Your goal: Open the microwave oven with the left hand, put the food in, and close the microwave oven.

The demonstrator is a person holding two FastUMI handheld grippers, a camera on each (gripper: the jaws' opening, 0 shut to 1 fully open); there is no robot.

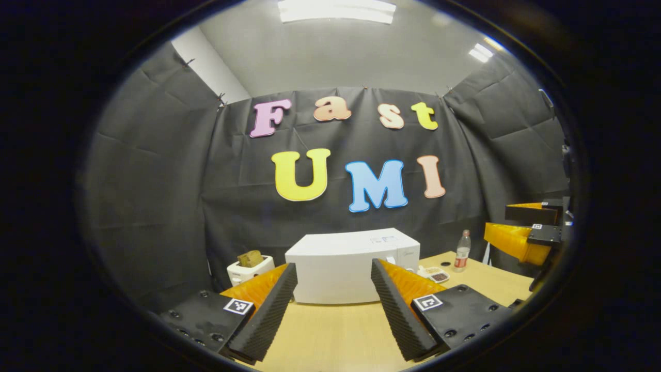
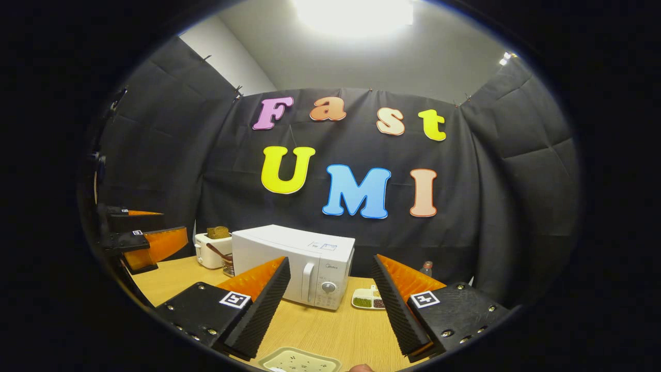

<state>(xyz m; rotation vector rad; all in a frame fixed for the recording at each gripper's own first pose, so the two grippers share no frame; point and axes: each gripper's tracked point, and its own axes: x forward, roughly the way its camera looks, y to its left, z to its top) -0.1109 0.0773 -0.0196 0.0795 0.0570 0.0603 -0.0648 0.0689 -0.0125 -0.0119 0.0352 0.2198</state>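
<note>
Left claw (image 1: 334,305): held with fingers spread wide apart, nothing between them; aimed over the table (image 1: 330,336) at the microwave oven.
Right claw (image 2: 330,305): fingers likewise wide apart and empty; seen also at the right edge of the left gripper view (image 1: 521,227).
Microwave oven (image 2: 289,263): stood on the table, door shut, well ahead of both claws – framed between the left claw's fingers in the left gripper view.
Door handle (image 2: 308,281): vertical bar beside the control panel, on the face turned toward the right gripper view; the sensible place to take hold.
Handling, oven: judged rigid and heavy; the door is expected to swing on a hinge, so a pull along its arc is called for – the smooth handle may slip.
Food tray (image 2: 367,298): small divided dish lying just beside the oven's front corner; judged light, shallow and easily tipped, best gripped by the rim.
Plate (image 2: 302,361): lying at the near table edge, below the right claw.
Stage: a shut door and food outside fit an early stage; whether other food is inside cannot be told.
</note>
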